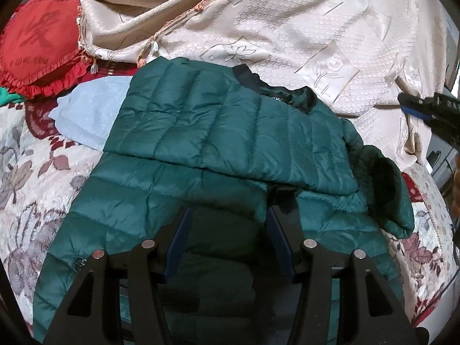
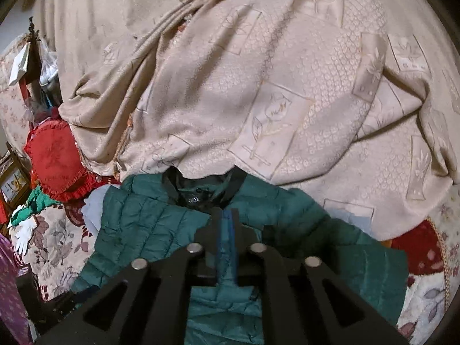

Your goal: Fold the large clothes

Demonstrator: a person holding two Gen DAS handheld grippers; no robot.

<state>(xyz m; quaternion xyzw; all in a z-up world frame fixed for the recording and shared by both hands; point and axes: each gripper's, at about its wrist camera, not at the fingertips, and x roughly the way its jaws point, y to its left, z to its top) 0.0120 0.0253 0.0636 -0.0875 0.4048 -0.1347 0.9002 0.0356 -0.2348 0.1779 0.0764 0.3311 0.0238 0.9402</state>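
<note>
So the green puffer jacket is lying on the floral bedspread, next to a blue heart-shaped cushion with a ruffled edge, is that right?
Not quite: the heart-shaped cushion is red, not blue. The left wrist view shows it clearly, ruffled edge and all, at the upper left. The rest holds: the green puffer jacket lies on the floral bedspread.

A bed (image 1: 26, 155) is covered by a floral spread. On it are laid a green quilted jacket (image 1: 201, 132), a pale blue cloth (image 1: 89, 115), a red heart-shaped cushion (image 1: 40, 46) and a heaped beige cover (image 1: 287, 28).
</note>
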